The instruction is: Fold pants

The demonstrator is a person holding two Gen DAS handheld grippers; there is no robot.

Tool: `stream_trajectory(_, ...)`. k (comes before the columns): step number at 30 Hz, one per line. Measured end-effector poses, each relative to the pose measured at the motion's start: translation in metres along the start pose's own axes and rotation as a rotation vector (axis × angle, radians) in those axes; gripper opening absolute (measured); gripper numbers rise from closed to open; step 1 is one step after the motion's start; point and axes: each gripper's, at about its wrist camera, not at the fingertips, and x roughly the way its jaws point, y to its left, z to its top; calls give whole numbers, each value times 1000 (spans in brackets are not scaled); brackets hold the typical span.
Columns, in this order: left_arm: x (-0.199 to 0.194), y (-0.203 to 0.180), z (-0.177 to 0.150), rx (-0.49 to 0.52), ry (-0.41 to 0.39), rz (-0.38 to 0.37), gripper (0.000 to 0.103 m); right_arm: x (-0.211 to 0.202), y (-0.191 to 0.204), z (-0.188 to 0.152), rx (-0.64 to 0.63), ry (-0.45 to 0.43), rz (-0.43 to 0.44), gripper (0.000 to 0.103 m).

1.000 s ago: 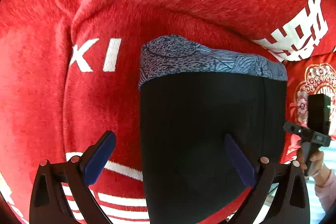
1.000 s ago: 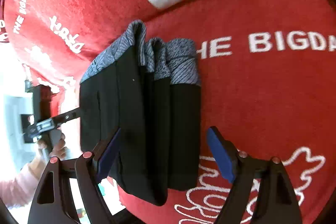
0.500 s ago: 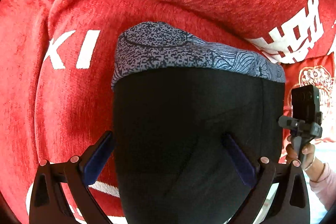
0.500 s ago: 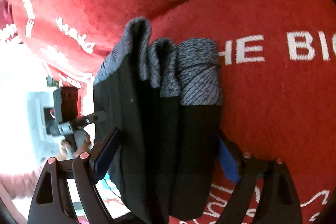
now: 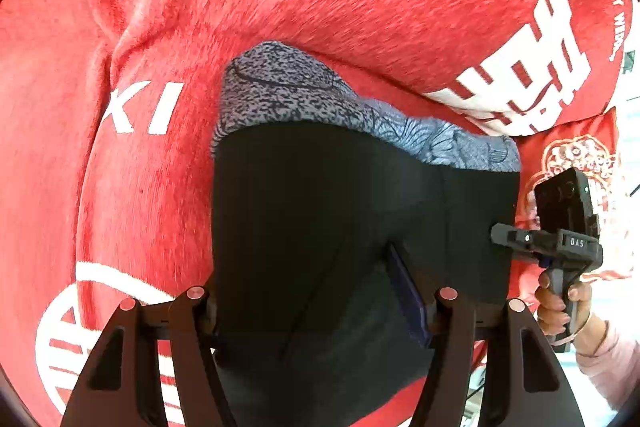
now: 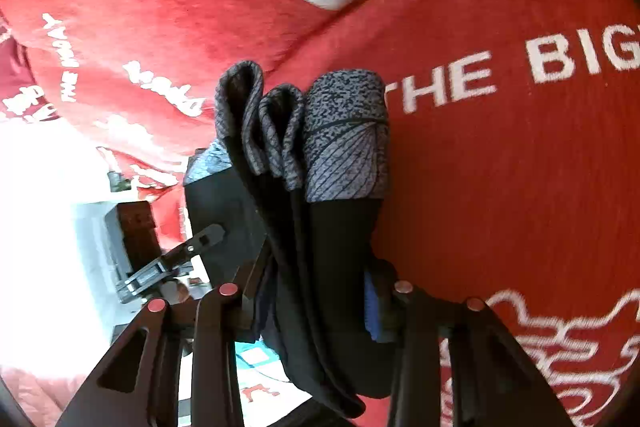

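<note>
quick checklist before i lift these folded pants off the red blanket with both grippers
1. Left gripper closed on the pants: ok, fabric fills the gap between its fingers.
2. Right gripper closed on the pants: ok, the folded layers are pinched between its fingers.
3. Fold stack together: ok, the grey waistband layers sit side by side at one end.
4. Both grips catch every layer: cannot tell, the inner layers are hidden.
5. Pants free of the blanket: cannot tell, the underside is out of view.
6. Grippers clear of each other: ok, the right one shows at the pants' far edge in the left view.
</note>
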Motion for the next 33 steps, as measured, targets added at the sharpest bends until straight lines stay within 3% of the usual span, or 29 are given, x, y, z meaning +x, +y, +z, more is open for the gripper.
stream_trajectory(5, -25, -21, -20, 39, -23, 34, 66, -5, 21, -21, -24, 28, 47, 39)
stream_trajectory(11, -49, -13, -50, 35, -12, 48, 66, -20, 32, -35, -18, 23, 66, 39)
stream_trajectory(16, -41, 6, -74, 51, 20, 82, 66, -9, 24, -40, 25, 8, 53, 39)
stream_trajectory(19, -23, 28, -86, 42, 55, 147, 68, 9, 18, -53, 45, 21, -6, 40)
stream_trajectory(21, -19, 40, -91, 29, 24, 192, 91, 20, 20, -59, 1, 19, -89, 43)
stream_trajectory(23, -18, 43, -93, 39, -3, 240, 101, 19, 20, -61, -8, -2, -129, 47)
stream_trajectory(26, -17, 43, -94, 42, -14, 256, 102, 22, 19, -58, 17, -13, -174, 55)
stream_trajectory(28, -18, 40, -94, 48, -12, 276, 102, 25, 22, -59, -14, -22, -249, 61)
stream_trajectory(33, -23, 30, -95, 69, -12, 346, 102, 20, 28, -66, -20, -62, -339, 65)
